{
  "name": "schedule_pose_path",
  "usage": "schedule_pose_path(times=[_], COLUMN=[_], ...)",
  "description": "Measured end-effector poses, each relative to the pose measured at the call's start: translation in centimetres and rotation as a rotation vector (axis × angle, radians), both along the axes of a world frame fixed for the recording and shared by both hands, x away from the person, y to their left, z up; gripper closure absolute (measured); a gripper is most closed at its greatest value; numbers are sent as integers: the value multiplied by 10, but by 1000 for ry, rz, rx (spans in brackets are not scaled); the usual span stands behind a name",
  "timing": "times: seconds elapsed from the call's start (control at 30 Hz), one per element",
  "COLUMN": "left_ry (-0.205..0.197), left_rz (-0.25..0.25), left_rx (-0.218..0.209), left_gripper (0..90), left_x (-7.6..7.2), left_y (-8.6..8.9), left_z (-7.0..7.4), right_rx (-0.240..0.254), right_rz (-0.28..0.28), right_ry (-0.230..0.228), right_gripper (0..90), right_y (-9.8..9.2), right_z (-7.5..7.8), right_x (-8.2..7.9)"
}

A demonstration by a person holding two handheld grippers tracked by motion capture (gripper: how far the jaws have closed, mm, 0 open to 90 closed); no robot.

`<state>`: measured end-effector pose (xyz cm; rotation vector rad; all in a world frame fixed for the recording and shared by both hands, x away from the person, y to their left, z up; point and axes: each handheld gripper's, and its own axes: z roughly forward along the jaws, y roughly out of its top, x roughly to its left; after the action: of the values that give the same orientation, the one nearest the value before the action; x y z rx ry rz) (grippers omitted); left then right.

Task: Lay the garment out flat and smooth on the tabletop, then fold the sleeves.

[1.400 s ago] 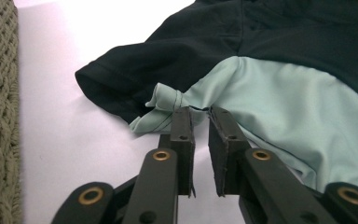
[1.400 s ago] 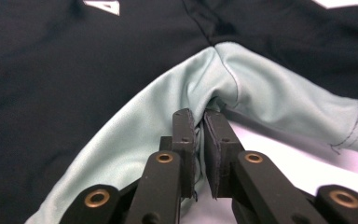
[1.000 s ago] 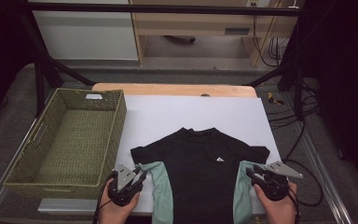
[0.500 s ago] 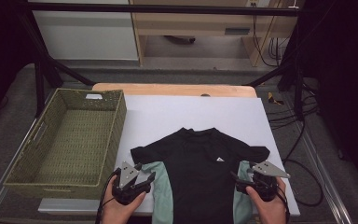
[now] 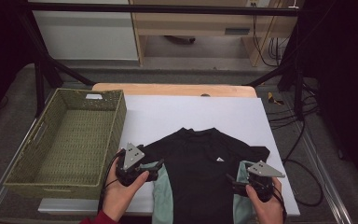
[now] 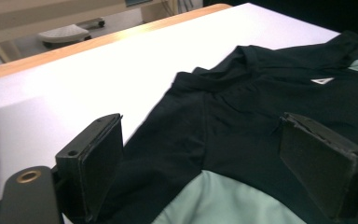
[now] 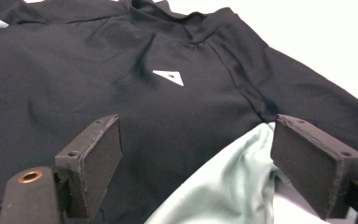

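Note:
A black T-shirt [image 5: 200,177] with a small white triangle logo [image 5: 219,159] lies flat on the white table sheet [image 5: 191,114], collar toward the far side. Pale green fabric [image 5: 162,196] shows along both of its lower sides. My left gripper [image 5: 157,167] hovers at the shirt's left edge, jaws wide after just opening; in the left gripper view [image 6: 200,172] the cloth [image 6: 242,121] lies below them, not pinched. My right gripper [image 5: 231,183] sits at the right green strip [image 5: 239,205], its jaws also just opened. In the right gripper view [image 7: 196,168] the shirt [image 7: 121,102] lies loose between them.
A green wicker basket [image 5: 114,116] stands at the table's left, close beside the left hand. A wooden table edge [image 5: 172,88] runs along the far side. Cables [image 5: 298,154] trail on the floor to the right.
Both grippers have opened and let go of the shirt's sides. The left hand has lifted and shifted away from the near edge. The right hand has slid a little to the left.

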<state>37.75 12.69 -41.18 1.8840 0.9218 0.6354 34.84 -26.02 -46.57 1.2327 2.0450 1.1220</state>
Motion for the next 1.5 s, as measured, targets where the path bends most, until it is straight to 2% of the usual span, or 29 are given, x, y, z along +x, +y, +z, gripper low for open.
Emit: schedule_pose_path(times=[0.13,0.27,0.47,0.63,0.7,1.03,1.23,1.33,1.43,1.47,1.5], left_ry=[22,59,132,162,178,204,227,215,230,237,233], left_rz=[31,62,111,143,158,217,242,249,267,269,275], left_rx=[52,62,60,66,55,87,109,125,109,116,97], left_gripper=[143,143,139,127,140,266,317,322,340,342,344], left_x=[15,36,62,76,79,88,86,80,76,75,73], left_y=[-3,0,9,14,16,20,23,23,25,26,26], left_z=[1,-5,-20,-32,-35,-51,-60,-63,-68,-71,-73], right_rx=[-10,-19,-31,-32,-30,-32,-34,-33,-32,-33,-33], right_rz=[-7,-5,13,20,23,36,42,41,44,45,46], right_ry=[-57,-89,-78,-67,-61,-47,-40,-37,-32,-31,-29], right_gripper=[149,148,163,166,166,169,169,169,169,168,168], right_y=[0,1,1,2,2,3,3,3,4,4,4], right_z=[-3,-5,-8,-8,-8,-8,-8,-8,-9,-9,-9], right_x=[-1,-1,0,0,1,1,1,1,1,1,1])
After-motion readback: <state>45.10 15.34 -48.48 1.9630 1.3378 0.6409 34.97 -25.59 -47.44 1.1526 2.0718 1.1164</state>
